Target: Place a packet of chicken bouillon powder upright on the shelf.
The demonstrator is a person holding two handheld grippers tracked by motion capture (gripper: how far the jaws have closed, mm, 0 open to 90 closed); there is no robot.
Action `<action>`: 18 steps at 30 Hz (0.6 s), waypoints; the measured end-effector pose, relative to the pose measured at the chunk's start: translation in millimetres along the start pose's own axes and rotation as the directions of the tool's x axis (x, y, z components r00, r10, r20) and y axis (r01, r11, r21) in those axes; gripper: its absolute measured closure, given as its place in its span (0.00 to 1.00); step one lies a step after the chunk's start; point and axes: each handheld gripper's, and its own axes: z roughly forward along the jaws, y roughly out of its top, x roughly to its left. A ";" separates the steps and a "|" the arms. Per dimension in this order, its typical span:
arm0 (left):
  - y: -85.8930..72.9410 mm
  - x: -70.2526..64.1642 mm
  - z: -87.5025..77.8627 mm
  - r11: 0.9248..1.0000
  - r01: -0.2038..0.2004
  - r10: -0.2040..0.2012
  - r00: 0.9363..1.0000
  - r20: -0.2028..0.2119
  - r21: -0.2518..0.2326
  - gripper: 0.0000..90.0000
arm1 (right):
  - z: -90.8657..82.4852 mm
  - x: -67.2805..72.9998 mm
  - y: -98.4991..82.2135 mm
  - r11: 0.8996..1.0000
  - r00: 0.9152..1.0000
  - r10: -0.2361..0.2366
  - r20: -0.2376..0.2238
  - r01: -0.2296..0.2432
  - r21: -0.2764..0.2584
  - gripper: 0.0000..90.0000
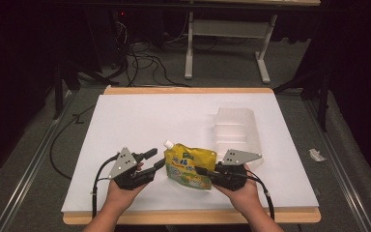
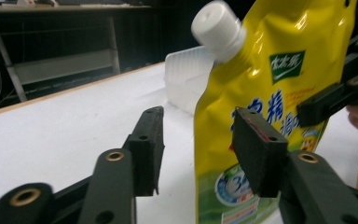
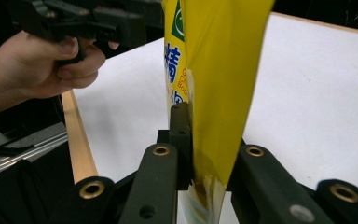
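Note:
A yellow spout pouch point(image 1: 191, 167) with a white cap point(image 1: 168, 144) is held up near the table's front middle. My right gripper point(image 1: 198, 170) is shut on its lower right edge; in the right gripper view the jaws point(image 3: 200, 140) clamp the yellow film point(image 3: 219, 56). My left gripper point(image 1: 159, 157) stands open just left of the pouch. In the left gripper view its gap point(image 2: 200, 154) holds nothing, and the pouch point(image 2: 279, 70) with its cap point(image 2: 216, 30) stands just beyond the right jaw.
A clear plastic container point(image 1: 236, 129) lies behind the pouch at the right, also seen as a clear tub point(image 2: 186, 79). White sheet point(image 1: 140, 121) covers the wooden table. Cables and a white desk frame point(image 1: 227, 43) are on the floor beyond.

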 end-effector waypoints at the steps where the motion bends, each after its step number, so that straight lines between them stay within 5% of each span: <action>1: 0.2 1.2 -0.3 1.000 -0.001 0.001 1.000 -0.004 0.004 0.56 | -2.1 -0.8 1.1 1.000 1.000 0.000 0.001 0.000 -0.005 0.93; 11: 2.9 14.6 -6.3 1.000 0.004 -0.003 0.995 -0.097 0.011 0.50 | -17.5 -4.9 11.3 0.999 1.000 -0.018 0.019 0.019 -0.050 0.93; 18: -9.4 33.1 -20.2 0.996 -0.018 0.037 0.977 -0.211 0.093 0.43 | -25.4 -6.9 16.0 0.997 0.999 -0.027 0.017 0.028 -0.077 0.93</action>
